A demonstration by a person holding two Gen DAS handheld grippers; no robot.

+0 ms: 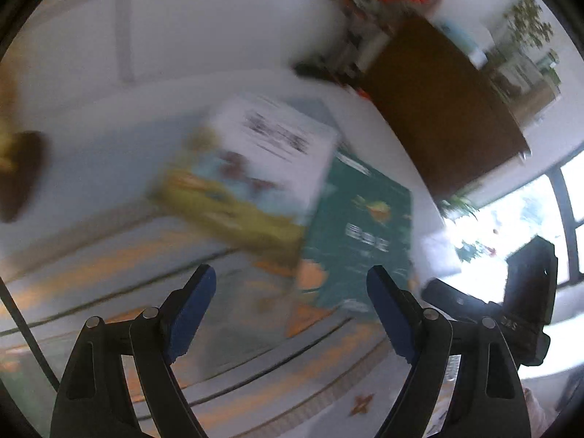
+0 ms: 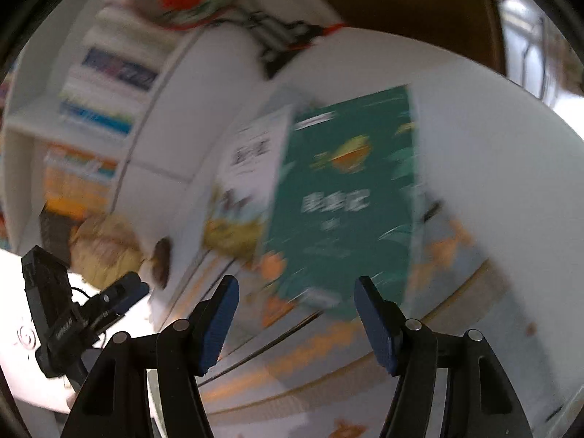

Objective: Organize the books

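Nearest, the left gripper (image 1: 292, 314) and right gripper (image 2: 297, 315) hover with jaws released, nothing between them. Beyond them the green book (image 2: 346, 197) lies flat on the patterned mat (image 2: 314, 361), touching the white-and-yellow book (image 1: 252, 168) on its left. Both look thin, light, slightly bendy and glossy; best pinched at an overhanging edge.
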